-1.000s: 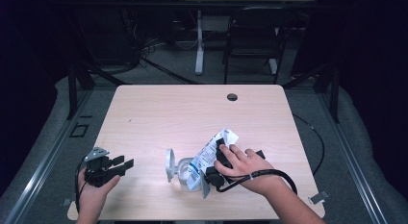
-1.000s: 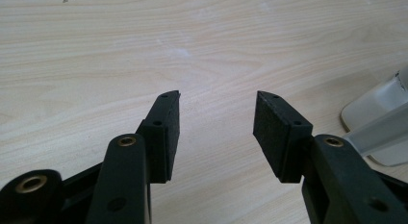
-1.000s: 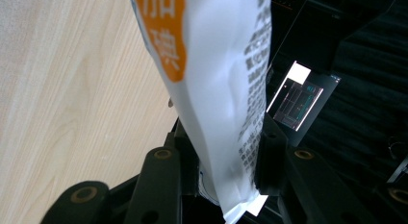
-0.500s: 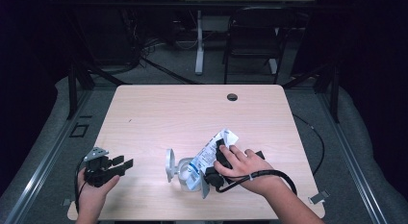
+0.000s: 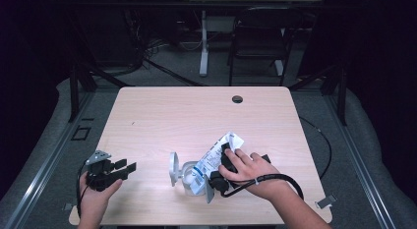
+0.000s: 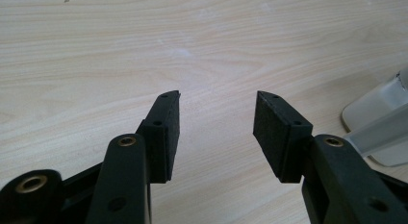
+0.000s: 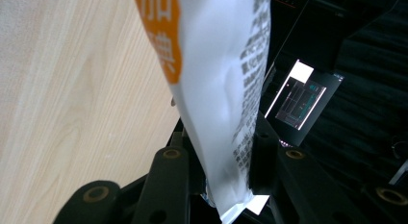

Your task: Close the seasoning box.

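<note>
White pouch [image 5: 216, 155] lying slantwise on the table [image 5: 162, 116] near its front edge, lower end over a clear jar [image 5: 186, 172], my right gripper [image 7: 225, 173] just closing, 2 jaws clamped on it, my left gripper [image 6: 216, 132] well apart, jaws spread, holding nothing

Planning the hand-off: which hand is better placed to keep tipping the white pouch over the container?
Right. The right tool has just been closing, with the pouch between its pads above the container; the left tool is open, apart.
</note>
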